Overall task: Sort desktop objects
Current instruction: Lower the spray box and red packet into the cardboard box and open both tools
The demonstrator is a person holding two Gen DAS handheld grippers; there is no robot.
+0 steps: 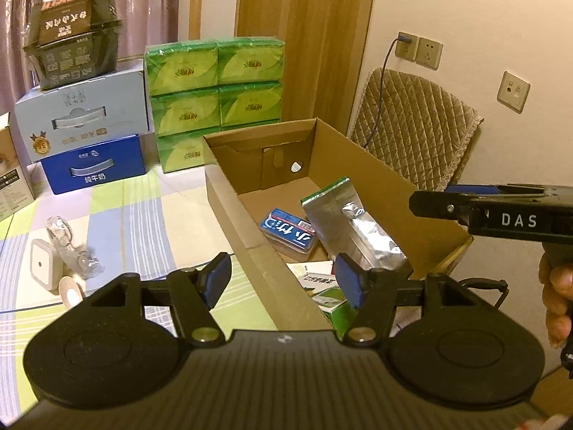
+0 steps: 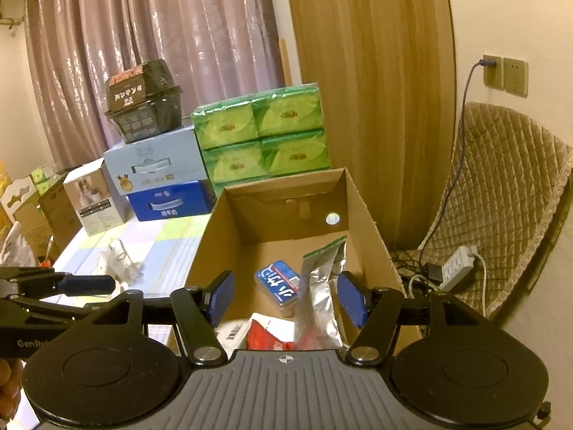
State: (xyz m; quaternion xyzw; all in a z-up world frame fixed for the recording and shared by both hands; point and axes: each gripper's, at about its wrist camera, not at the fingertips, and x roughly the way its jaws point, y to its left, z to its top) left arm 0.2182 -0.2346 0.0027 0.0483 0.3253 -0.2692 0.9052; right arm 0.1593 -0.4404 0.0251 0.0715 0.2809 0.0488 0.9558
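Note:
An open cardboard box (image 1: 232,208) (image 2: 207,251) stands on the table. Inside lie a silver foil pouch (image 1: 358,229) (image 2: 318,297) with a green top, a blue plastic case (image 1: 288,231) (image 2: 277,283), a red packet (image 2: 265,337) and a green-and-white booklet (image 1: 322,286). My left gripper (image 1: 283,281) is open and empty, straddling the box's left wall. My right gripper (image 2: 286,297) hovers open over the box's near end. The pouch stands between its fingers but is not pinched. Each gripper shows in the other's view: right gripper (image 1: 440,197), left gripper (image 2: 86,285).
Left of the box, on the checked cloth, lie a white square device (image 1: 44,263) and a clear plastic item (image 1: 68,247). Stacked cartons (image 1: 82,118) and green tissue packs (image 1: 215,82) line the back. A quilted chair (image 1: 412,129), cables and a power strip (image 2: 458,265) are at the right.

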